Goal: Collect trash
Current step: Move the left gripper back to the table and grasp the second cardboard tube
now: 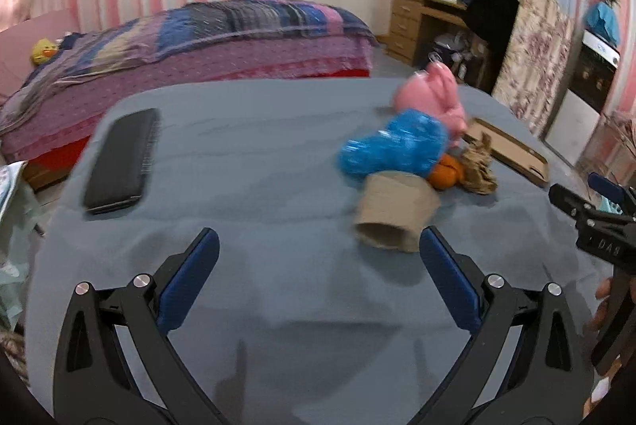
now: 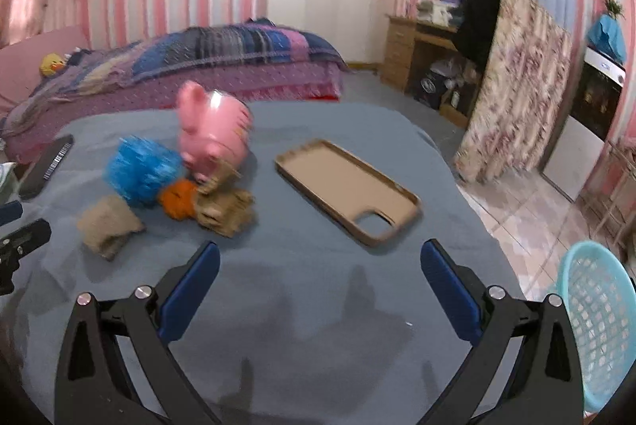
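Left gripper (image 1: 318, 250) hangs spread and empty over the blue-grey cloth table (image 1: 258, 186); a flat black phone (image 1: 121, 161) lies ahead to its left. A cardboard tube (image 1: 393, 216) sits just inside its right finger, with a blurred crinkly blue wrapper (image 1: 393, 147), orange scrap (image 1: 447, 170) and crumpled brown paper (image 1: 479, 167) behind. Right gripper (image 2: 320, 260) also gapes empty, a tan phone case (image 2: 346, 186) ahead, a mesh basket (image 2: 600, 321) partly cut off at right.

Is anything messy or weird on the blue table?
Yes. A little heap of rubbish sits on the table: a squashed cardboard tube, a crumpled blue wrapper, something orange and scrunched brown paper, bunched against a pink piggy bank. A phone case lies empty, inside up.
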### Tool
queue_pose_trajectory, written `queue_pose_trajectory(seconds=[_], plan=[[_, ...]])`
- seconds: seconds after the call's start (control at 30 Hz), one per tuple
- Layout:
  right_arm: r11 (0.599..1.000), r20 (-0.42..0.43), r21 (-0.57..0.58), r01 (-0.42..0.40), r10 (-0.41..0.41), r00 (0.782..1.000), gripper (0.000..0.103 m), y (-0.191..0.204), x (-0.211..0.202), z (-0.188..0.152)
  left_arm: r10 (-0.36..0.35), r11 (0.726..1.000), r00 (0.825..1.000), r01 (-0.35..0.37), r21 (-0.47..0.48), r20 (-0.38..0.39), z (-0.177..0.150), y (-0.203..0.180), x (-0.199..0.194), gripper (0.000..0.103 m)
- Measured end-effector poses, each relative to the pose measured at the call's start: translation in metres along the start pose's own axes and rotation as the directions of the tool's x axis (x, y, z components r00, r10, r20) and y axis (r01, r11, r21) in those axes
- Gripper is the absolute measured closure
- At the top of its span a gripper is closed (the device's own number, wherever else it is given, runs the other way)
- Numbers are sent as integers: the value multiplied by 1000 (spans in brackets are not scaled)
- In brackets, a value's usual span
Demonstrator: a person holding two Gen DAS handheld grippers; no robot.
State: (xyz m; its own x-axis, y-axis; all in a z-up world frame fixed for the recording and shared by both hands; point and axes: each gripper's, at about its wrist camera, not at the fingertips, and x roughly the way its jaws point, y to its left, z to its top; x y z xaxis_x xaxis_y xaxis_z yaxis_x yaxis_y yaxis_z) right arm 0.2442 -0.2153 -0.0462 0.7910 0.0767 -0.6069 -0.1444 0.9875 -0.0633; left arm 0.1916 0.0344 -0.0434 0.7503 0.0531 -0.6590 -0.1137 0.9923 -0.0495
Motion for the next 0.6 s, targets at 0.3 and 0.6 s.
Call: queue_pose_trajectory(seconds=[0.3, 0.6], plan=[[995, -85, 88, 50, -43, 995, 4, -33, 18, -6, -36, 994, 996, 45, 103, -83, 9, -52, 45, 6], [994, -64, 106, 19, -13, 998, 4, -34, 19, -6, -68, 987, 991, 84, 140, -115, 12, -56, 54, 50]])
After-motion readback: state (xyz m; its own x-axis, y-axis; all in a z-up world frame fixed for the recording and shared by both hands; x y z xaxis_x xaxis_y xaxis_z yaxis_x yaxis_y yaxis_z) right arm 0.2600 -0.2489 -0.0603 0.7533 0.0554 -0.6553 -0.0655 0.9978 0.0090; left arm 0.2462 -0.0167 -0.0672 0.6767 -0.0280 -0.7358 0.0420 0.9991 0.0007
